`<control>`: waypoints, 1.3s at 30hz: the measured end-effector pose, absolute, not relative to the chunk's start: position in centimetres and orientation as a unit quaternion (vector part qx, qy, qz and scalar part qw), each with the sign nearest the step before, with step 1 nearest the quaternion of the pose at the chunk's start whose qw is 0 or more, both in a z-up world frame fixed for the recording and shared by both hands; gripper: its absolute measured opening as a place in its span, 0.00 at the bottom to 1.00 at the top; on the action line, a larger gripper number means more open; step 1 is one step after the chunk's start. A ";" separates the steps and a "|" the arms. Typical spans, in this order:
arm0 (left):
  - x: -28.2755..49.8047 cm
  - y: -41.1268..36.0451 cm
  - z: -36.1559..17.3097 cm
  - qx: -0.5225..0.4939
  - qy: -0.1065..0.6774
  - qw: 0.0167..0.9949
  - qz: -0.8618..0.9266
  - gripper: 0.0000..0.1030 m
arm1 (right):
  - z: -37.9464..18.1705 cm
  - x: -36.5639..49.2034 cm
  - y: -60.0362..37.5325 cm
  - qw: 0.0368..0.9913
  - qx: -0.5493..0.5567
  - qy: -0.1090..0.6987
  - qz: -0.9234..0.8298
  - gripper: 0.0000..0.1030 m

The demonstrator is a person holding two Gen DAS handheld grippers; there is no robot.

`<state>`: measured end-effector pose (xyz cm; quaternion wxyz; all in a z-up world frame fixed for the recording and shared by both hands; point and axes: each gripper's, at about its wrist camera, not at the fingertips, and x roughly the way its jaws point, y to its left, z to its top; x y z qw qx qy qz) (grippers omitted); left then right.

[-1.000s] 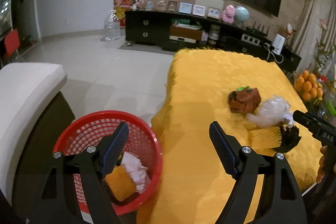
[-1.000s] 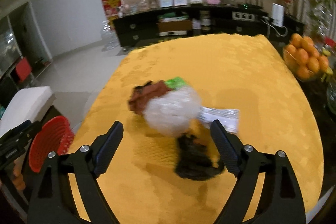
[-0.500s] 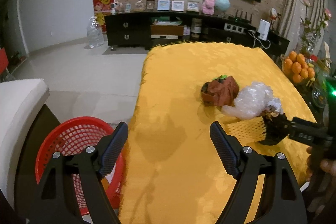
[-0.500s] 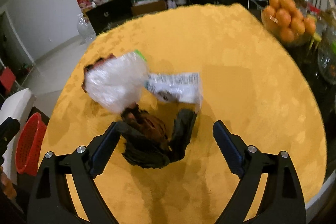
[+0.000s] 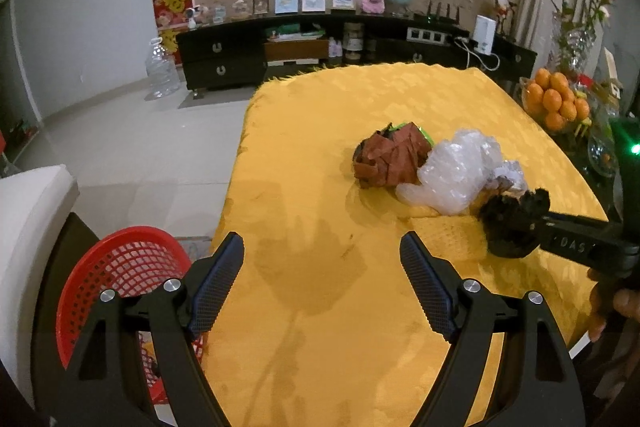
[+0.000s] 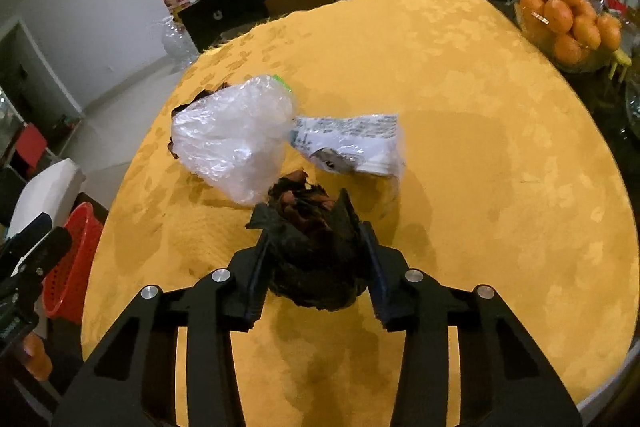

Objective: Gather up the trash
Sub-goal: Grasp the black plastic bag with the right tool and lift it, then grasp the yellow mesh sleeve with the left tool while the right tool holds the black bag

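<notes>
- We have the right gripper (image 6: 316, 263), jaws just closing, clamped on the crumpled black wrapper (image 6: 316, 251); the left gripper (image 5: 322, 283) is wide, empty.
- Next, we lift and carry it left to the red mesh basket (image 5: 120, 267).

a crumpled black wrapper (image 6: 316, 259) sits on the yellow bench (image 6: 480, 155), touching a clear plastic bag (image 6: 232, 139). a white printed packet (image 6: 352, 143) lies just beside the bag, a crumpled brown wrapper (image 5: 390, 159) behind it. a red basket (image 5: 116, 279) stands beside the bench.
</notes>
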<state>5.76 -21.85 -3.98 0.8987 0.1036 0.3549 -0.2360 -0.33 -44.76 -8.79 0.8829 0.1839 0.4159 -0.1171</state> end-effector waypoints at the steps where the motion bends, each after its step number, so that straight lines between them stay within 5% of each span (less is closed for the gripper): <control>1: 5.7 -22.0 -4.1 0.106 0.356 0.898 -0.237 0.75 | -8.6 -0.5 -44.9 0.883 0.184 0.414 -0.121 0.39; 36: 7.1 -33.0 -10.6 0.126 0.413 0.842 -0.323 0.77 | -6.8 -3.3 -49.1 0.880 0.228 0.376 -0.182 0.38; 38: 7.3 -33.0 -10.9 0.120 0.420 0.837 -0.329 0.73 | -6.9 -3.3 -48.8 0.879 0.227 0.377 -0.182 0.38; 39: 7.2 -33.1 -11.3 0.121 0.426 0.833 -0.332 0.61 | -6.9 -3.2 -48.8 0.879 0.228 0.378 -0.182 0.38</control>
